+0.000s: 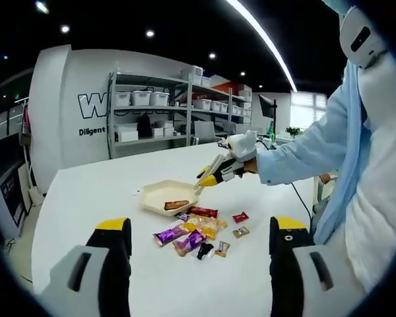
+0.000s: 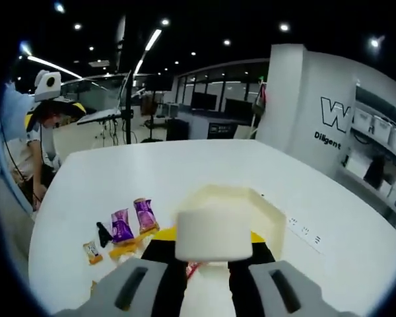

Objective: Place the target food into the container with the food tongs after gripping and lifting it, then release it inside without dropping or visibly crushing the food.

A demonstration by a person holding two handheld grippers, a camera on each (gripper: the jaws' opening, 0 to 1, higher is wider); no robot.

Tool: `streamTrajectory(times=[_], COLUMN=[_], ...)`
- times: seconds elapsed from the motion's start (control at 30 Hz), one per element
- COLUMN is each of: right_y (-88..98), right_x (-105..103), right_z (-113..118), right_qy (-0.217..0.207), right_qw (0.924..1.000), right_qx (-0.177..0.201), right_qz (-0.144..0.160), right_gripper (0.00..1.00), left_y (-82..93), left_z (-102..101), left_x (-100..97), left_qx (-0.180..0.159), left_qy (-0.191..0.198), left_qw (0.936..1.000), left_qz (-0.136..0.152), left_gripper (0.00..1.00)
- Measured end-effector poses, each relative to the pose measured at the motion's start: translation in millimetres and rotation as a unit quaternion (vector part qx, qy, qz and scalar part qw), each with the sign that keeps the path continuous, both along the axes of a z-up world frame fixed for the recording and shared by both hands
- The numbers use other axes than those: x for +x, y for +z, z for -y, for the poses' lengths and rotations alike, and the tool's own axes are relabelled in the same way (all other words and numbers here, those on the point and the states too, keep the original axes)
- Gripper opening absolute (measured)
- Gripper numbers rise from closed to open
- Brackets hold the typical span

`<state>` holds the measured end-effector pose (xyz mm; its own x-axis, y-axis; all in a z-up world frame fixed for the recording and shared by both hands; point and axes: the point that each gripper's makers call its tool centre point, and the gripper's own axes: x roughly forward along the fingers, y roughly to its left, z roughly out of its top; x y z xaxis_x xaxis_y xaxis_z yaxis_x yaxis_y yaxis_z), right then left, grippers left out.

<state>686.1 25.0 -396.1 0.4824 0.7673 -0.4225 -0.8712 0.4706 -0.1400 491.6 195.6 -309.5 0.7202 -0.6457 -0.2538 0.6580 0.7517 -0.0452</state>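
One table point(image 1: 86, 198): white, and it carries everything; its far edge faces the shelves, and its right edge runs beside the person.
Person point(image 1: 376, 172): stands at the right edge in a white top with a pale blue sleeve, arm reaching in over the table.
Shelves point(image 1: 152, 112): metal racks with white bins, beyond the far edge, beside a white wall with dark lettering.
Container point(image 1: 157, 195): shallow beige tray near the middle of the table, just behind the snack pile. In the right gripper view it lies directly past the jaws point(image 2: 267, 211).
Left gripper point(image 1: 200, 224): jaws wide apart with nothing between them, raised over the near edge and aimed at the pile. In the right gripper view it hangs by the far left edge point(image 2: 53, 109).
Right gripper point(image 1: 211, 177): in the person's hand, yellow tips at the tray's right rim; in its own view point(image 2: 210, 236) the jaws close on the tongs.
Tongs point(image 2: 214, 221): white, standing up between the right jaws and pointing at the tray. I cannot tell how far they gape, or whether they hold food.
Snacks point(image 1: 197, 232): loose pile of purple, red, gold and black wrappers, just in front of the tray.
Bar point(image 1: 176, 205): brown, lying inside the tray by its near rim.
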Motion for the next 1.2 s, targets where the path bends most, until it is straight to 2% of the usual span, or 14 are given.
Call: streamTrajectory(times=[0.3, 0.6, 1.2], right_y=[-5.0, -22.2, -39.5], right_x=[-15.6, -27.3, -23.0], right_z=[4.8, 9.4, 0.4], right_qy=[-0.022, -0.052, -0.086], right_qw=[0.9997, 0.9978, 0.9942], right_qx=[0.003, 0.006, 0.006], right_qz=[-0.013, -0.04, -0.064], right_gripper=[0.17, 0.18, 0.19], left_y=[0.6, 2.0, 6.4], left_z=[3.8, -0.1, -12.7], left_x=[-0.2, -0.8, -2.8], left_qx=[-0.006, -0.007, -0.009], left_qy=[-0.018, -0.024, -0.013], left_qw=[0.9998, 0.9997, 0.9998], left_qz=[0.003, 0.005, 0.01], left_gripper=[0.83, 0.83, 0.84])
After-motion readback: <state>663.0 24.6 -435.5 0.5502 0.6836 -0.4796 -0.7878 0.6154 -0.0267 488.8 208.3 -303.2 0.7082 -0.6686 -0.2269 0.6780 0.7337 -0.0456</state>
